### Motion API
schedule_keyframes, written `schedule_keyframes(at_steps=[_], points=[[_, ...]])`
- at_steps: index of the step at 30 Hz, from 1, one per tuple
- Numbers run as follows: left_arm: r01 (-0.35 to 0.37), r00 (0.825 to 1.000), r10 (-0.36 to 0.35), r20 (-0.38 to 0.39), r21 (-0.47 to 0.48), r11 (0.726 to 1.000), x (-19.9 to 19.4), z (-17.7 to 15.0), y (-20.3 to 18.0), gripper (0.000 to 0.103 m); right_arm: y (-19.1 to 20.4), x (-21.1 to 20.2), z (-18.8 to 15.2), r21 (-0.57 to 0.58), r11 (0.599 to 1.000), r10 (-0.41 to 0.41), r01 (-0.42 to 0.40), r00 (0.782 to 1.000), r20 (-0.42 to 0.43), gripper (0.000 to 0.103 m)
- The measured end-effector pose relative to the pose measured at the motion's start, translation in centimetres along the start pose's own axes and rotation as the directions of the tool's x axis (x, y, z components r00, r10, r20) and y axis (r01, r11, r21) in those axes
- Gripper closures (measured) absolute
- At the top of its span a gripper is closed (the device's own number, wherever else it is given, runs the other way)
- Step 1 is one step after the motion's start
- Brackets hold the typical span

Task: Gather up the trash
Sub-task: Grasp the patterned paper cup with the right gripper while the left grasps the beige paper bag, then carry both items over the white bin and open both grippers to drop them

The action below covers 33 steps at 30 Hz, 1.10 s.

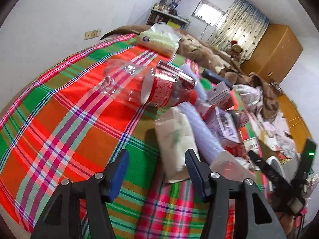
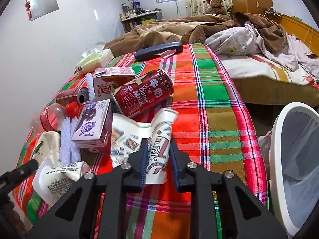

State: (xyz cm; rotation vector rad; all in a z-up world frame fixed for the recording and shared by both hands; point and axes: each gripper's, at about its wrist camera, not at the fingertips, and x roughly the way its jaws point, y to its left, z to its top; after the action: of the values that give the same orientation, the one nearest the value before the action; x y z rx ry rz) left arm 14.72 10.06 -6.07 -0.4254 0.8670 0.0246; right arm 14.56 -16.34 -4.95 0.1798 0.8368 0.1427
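Where the bed point(image 2: 259, 83) carries a bright woven plaid cloth point(image 2: 215, 119) of red, green and orange, the trash lies heaped along its wall side. Beside the bed stands a white bin point(image 2: 279, 139), round-rimmed and lined with thin clear plastic. A crumpled brown blanket point(image 2: 159, 31) bunches at the far end. In the heap a clear plastic bottle point(image 1: 143, 85) with a red label lies on its side, ribbed and glossy. Near it rests a red metal can point(image 2: 142, 92), cylindrical, also on its side, with a boxy purple carton point(image 2: 92, 123) just beside it. The right gripper point(image 2: 158, 159) has its blue pads clamped on a squashed paper cup point(image 2: 161, 141), printed and creased flat. The left gripper point(image 1: 155, 169) hangs with jaws apart over the cloth, gripping nothing, a soft pale packet point(image 1: 175, 139) just ahead of it.
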Motion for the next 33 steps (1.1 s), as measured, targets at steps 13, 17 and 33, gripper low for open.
schedule_keyframes(at_steps=[13,17,33], points=[[0.004,0.999,-0.002,-0.035,0.064,0.998,2.5,0.2,-1.9,0.073,-1.0,-0.2,0.0,0.019,1.0,0.004,-0.004,1.0,0.003,0.084],[0.002,1.0,0.0,-0.022,0.099,0.995,2.3,0.1,-2.6,0.08,-1.0,-0.3,0.0,0.012,1.0,0.004,-0.004,1.0,0.01,0.085],[0.016,0.996,-0.034,0.086,0.203,0.979,-2.0,0.4,-5.4,0.086,-2.3,-3.3,-0.1,0.043,0.999,0.027,-0.031,0.995,0.095,0.085]])
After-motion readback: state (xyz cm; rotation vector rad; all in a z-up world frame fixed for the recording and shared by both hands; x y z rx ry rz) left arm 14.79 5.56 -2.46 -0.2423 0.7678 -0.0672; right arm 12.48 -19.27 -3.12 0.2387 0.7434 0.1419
